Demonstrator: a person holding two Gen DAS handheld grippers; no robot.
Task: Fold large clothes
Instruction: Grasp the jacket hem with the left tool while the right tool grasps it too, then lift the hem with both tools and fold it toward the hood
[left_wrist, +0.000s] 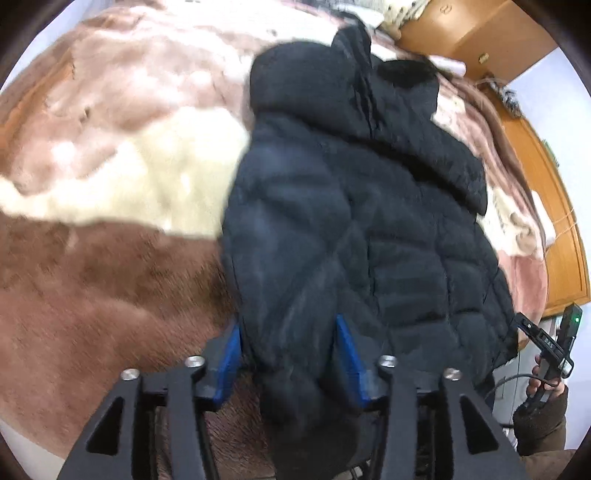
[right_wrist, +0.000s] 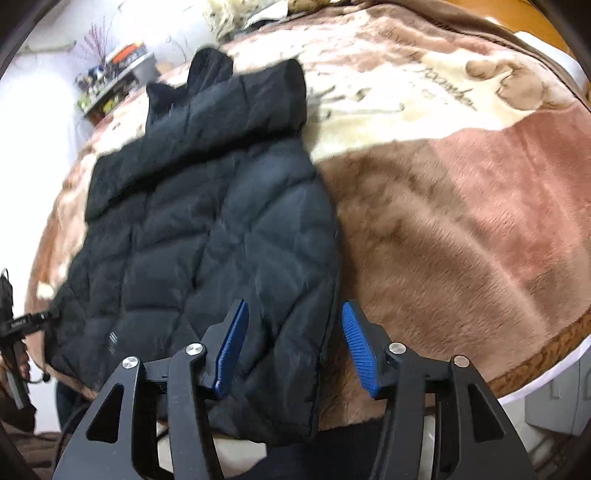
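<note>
A black quilted hooded jacket (left_wrist: 369, 221) lies flat on a plush bed blanket, hood at the far end and hem near me. My left gripper (left_wrist: 288, 325) hovers over the jacket's near left corner with its blue pads apart; dark fabric shows in the gap and I see no pinch. In the right wrist view the same jacket (right_wrist: 207, 221) fills the left half. My right gripper (right_wrist: 294, 305) stands open over the near right corner, with the jacket's side edge between the pads and a clear gap at the right pad.
The blanket (right_wrist: 461, 221) is brown, pink and cream and spreads wide on either side of the jacket. A wooden bed frame (left_wrist: 561, 236) runs along the right. A cluttered shelf (right_wrist: 110, 74) stands by the far wall. A hand in a brown sleeve (left_wrist: 539, 417) holds the other gripper.
</note>
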